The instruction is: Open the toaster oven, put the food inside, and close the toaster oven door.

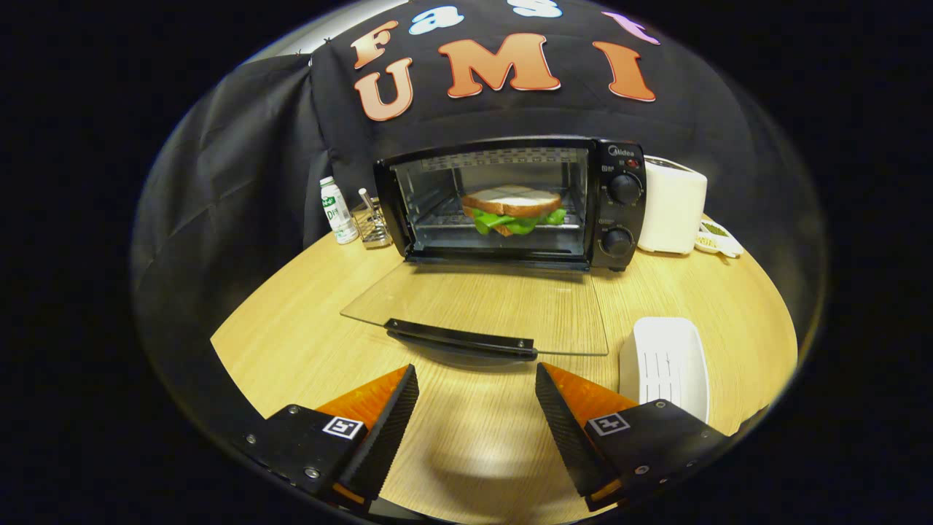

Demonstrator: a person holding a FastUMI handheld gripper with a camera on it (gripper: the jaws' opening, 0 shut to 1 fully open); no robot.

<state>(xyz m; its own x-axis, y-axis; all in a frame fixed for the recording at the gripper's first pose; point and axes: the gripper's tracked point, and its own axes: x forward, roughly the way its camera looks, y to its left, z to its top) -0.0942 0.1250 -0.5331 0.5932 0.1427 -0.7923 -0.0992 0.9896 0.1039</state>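
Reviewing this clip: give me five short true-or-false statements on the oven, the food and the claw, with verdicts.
1. The black toaster oven's glass door lies open, flat over the wooden table. True.
2. The lettuce sandwich sits on the white plastic tray. False: it rests on the rack inside the oven.
3. The claw is open, holding nothing. True.
4. The claw grips the door's black handle. False: the handle lies just ahead of it.
5. A white toaster stands beside the oven's knobs. True.

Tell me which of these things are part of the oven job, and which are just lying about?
Part of the job:
toaster oven
glass door, lying open
sandwich, on the rack inside
hand-held gripper, open, empty

Lying about:
white tray
white toaster
bottle
wire holder
small dish
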